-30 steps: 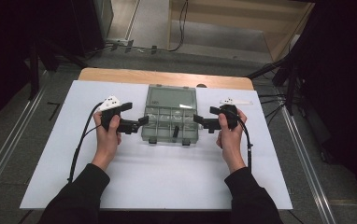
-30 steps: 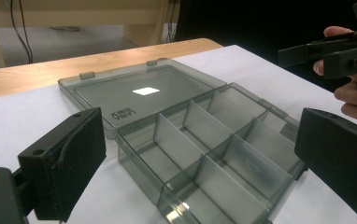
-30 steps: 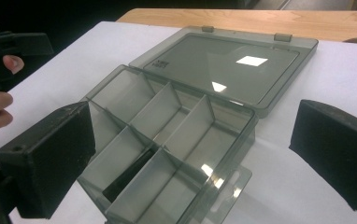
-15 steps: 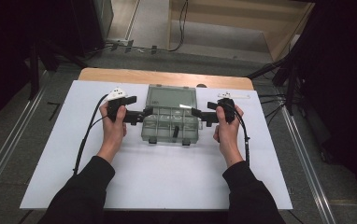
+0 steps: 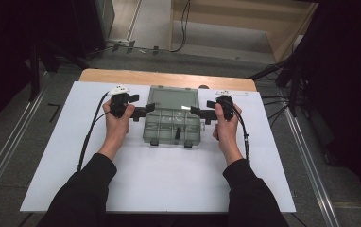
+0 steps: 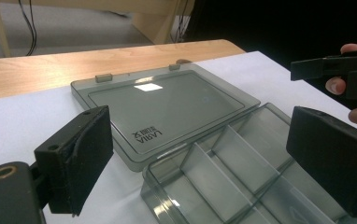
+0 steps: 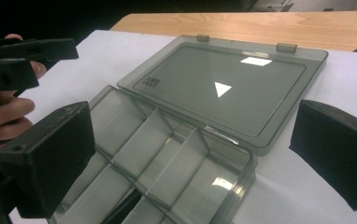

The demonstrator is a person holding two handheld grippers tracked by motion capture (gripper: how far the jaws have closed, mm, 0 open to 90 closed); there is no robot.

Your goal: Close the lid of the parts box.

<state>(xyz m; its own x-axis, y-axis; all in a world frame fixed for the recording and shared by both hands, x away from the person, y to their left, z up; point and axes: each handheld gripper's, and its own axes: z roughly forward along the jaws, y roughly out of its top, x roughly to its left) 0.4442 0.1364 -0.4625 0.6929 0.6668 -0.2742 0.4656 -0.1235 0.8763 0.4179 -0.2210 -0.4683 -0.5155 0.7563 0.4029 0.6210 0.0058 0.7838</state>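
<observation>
I hold both claws, left (image 5: 149, 111) and right (image 5: 195, 110), gaping at the open organizer box's (image 5: 171, 125) sides, gripping nothing, ready to steady it on the tabletop (image 5: 169, 175).

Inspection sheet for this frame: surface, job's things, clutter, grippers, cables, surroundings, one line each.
Surface: white sheet over a wooden table.
Job's things: smoky clear compartment box, open, lid lying flat behind the tray; a small dark item in one front compartment, too small to identify.
Clutter: nothing seen.
Grippers: left gripper and right gripper, both open, at the box's two sides.
Cables: one cable trails from each gripper toward the person.
Surroundings: grey floor, floor rails, wooden frame beyond.
</observation>
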